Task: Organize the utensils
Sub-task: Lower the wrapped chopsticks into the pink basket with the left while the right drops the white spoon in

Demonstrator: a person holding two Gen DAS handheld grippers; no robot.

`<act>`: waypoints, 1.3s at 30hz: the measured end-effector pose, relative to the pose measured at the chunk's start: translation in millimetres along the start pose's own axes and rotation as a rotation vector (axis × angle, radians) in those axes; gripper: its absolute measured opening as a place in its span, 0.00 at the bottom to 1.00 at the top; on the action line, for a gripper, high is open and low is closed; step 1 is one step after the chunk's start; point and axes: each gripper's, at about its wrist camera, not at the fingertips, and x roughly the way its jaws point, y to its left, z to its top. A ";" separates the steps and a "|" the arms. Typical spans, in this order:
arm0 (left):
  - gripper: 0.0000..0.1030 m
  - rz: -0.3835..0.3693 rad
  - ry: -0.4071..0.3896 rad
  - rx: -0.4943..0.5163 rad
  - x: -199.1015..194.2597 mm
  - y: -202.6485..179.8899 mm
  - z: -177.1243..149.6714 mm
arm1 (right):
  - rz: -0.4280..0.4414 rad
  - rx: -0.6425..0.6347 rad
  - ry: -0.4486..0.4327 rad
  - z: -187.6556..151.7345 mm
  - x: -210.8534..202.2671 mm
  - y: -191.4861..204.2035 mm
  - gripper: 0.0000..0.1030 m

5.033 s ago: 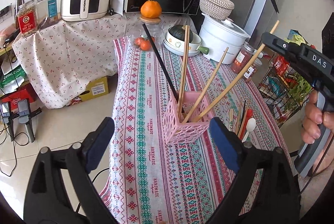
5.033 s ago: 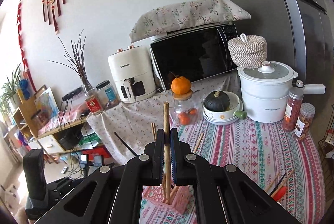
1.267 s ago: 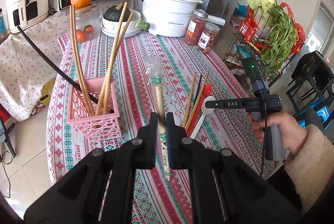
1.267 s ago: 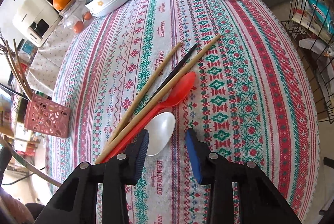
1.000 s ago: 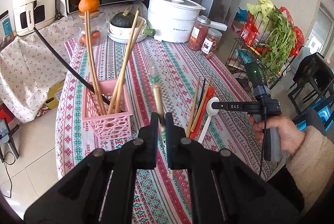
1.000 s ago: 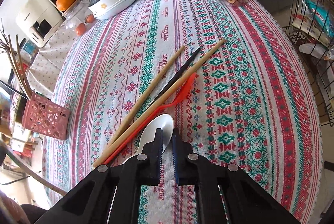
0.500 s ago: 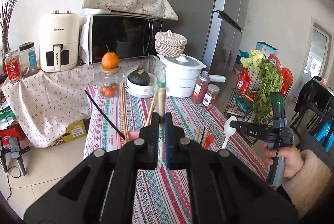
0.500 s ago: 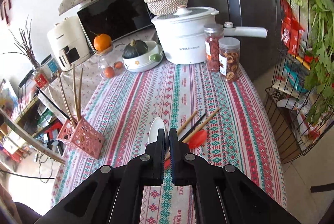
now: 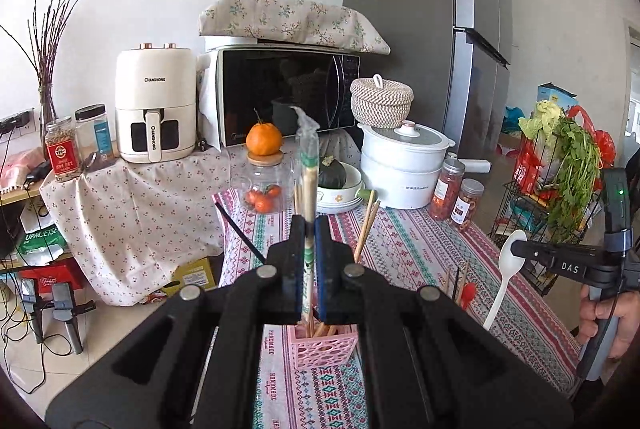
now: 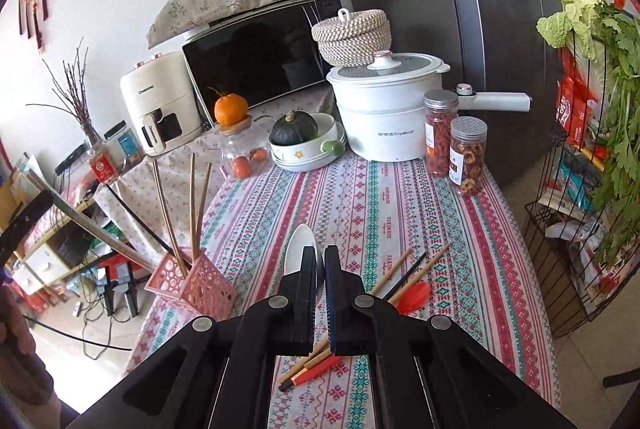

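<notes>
My left gripper (image 9: 307,229) is shut on a pair of wrapped wooden chopsticks (image 9: 308,181) held upright, their lower ends just above the pink holder (image 9: 324,347), which has several chopsticks in it. My right gripper (image 10: 316,261) is shut on a white spoon (image 10: 298,245), lifted above the patterned tablecloth; the same white spoon (image 9: 505,269) shows at the right of the left wrist view. On the cloth below lie several chopsticks (image 10: 402,277) and a red spoon (image 10: 414,293). The pink holder (image 10: 192,285) stands near the table's left edge.
At the table's back stand a white pot (image 10: 384,117), two jars (image 10: 466,153), a bowl with a squash (image 10: 304,137) and a glass jar topped by an orange (image 10: 236,133). A wire rack of vegetables (image 10: 580,189) stands right. An air fryer (image 9: 154,109) and microwave (image 9: 288,97) are behind.
The right gripper closed on the white spoon and lifted it off the cloth. The left gripper rose and tilted up with its chopsticks, coming over the pink holder.
</notes>
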 end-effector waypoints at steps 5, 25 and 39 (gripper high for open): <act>0.06 0.004 0.109 0.012 26.9 -3.2 -7.0 | 0.007 -0.009 0.004 -0.5 2.2 3.9 0.04; 0.81 -0.028 0.283 -0.137 36.9 20.3 -18.7 | 0.054 -0.036 -0.063 9.4 1.1 45.6 0.04; 0.86 -0.005 0.367 -0.164 25.0 53.6 -46.6 | 0.048 -0.203 -0.291 29.1 23.6 142.1 0.04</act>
